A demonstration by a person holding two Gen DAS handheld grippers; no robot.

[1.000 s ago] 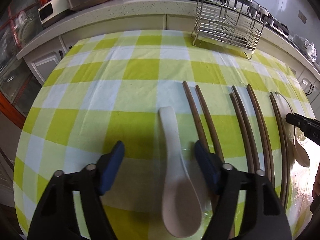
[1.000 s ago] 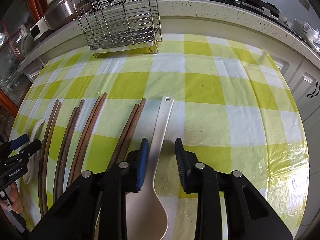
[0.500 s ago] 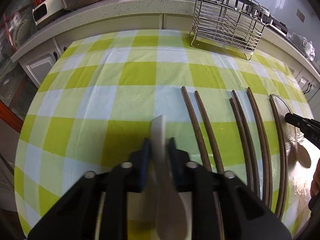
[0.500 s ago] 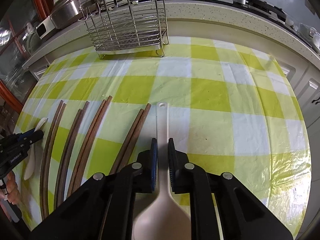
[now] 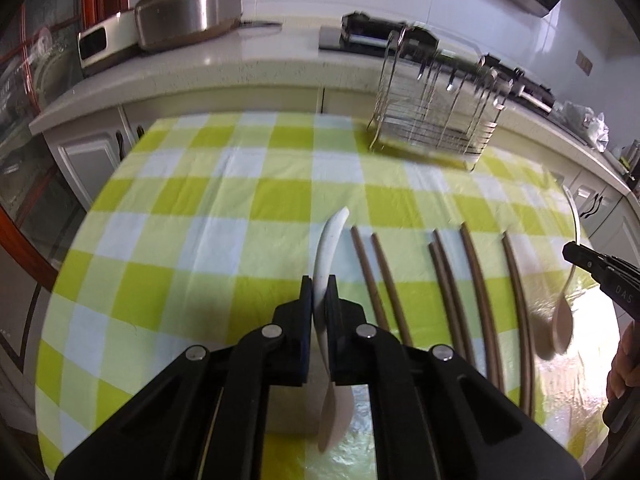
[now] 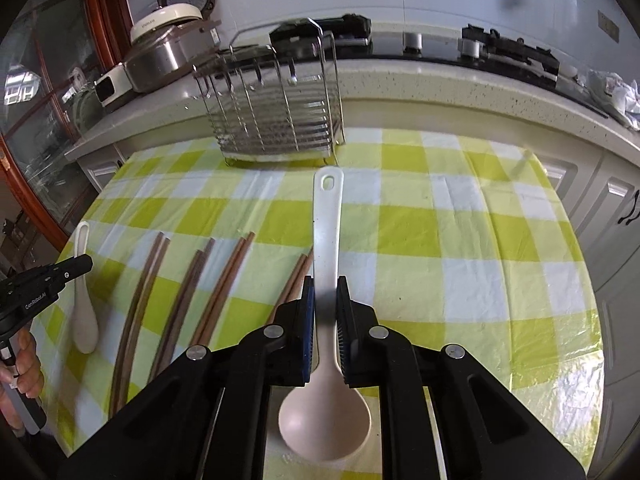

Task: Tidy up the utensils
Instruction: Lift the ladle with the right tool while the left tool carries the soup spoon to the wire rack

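Holding: left jaws clamp white spoon (image 5: 329, 248) | right jaws clamp ladle (image 6: 326, 240)

"GenRobot.AI", seemingly, on left gripper (image 6: 82, 262), "DAS" on right gripper (image 5: 570, 249)

Both tools are built alike. The left gripper (image 5: 319, 294) has matte black plastic arms that fan out from the bottom of its wrist view, with long triangular cut-outs in the outer links and round silver screws at the pivots; its two fingers are faced with dark blue pads (image 5: 306, 320). The right gripper (image 6: 325, 298) has the same black linkage, silver pivot screws and blue pads, finely ribbed on their inner faces. Seen from the side in the other camera, each black body carries small white lettering, partly readable as "GenRobot".
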